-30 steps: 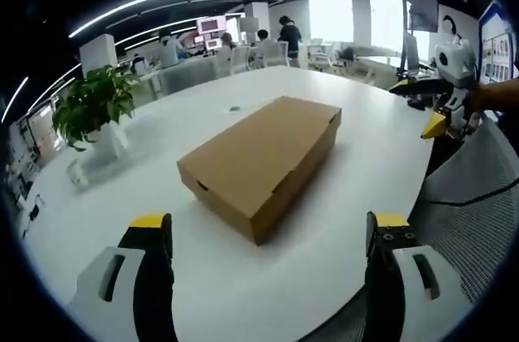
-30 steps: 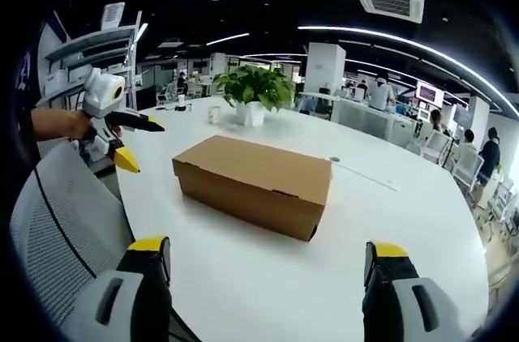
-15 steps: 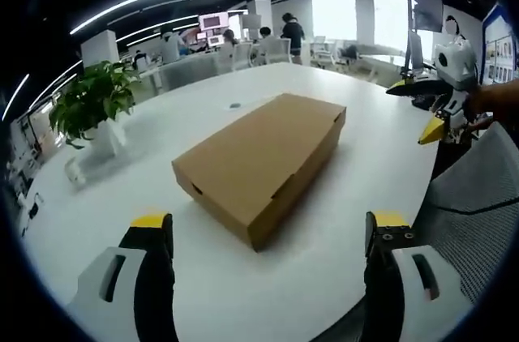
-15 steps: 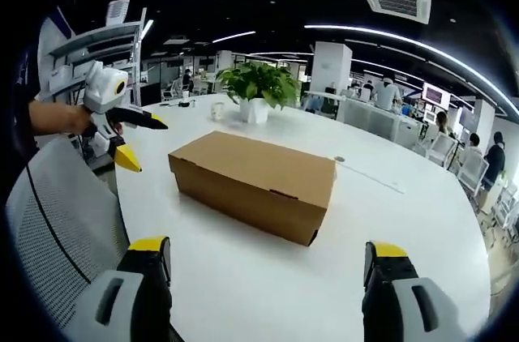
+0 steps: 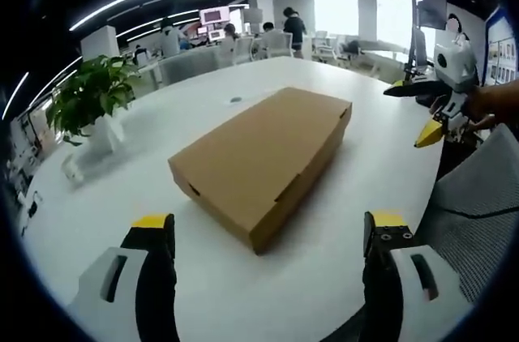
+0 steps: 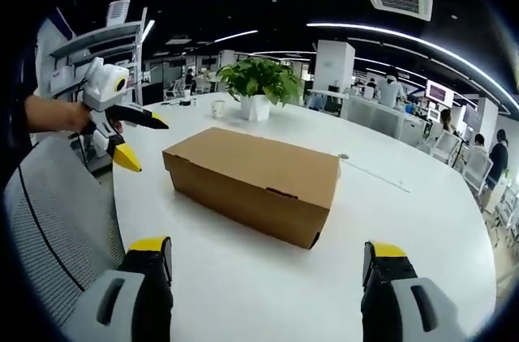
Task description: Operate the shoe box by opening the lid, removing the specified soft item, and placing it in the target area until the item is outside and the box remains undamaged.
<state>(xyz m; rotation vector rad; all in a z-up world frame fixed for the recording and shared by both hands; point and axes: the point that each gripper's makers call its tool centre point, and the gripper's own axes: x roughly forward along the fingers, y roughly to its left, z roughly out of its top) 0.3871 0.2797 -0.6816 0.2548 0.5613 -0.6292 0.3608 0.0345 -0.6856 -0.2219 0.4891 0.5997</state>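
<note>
A closed brown cardboard shoe box (image 5: 263,156) lies flat on the round white table (image 5: 162,127), its lid down. In the left gripper view my left gripper (image 5: 268,232) is open, its yellow-tipped jaws wide apart just short of the box's near corner. The right gripper view has the same box (image 6: 255,180) ahead of my right gripper (image 6: 263,257), also open with nothing between its jaws. The right gripper (image 5: 430,111) appears at the right edge of the left gripper view, held by a hand. The left gripper (image 6: 126,135) appears at the left of the right gripper view.
A potted green plant (image 5: 89,107) stands on the table beyond the box, also seen as the plant (image 6: 259,91). A grey mesh chair (image 6: 57,228) sits at the table's edge. Desks, chairs and several people are in the far background.
Both views have drawn slightly closer to the box, which looms a little larger. The box itself lies unmoved, lid still shut.
</note>
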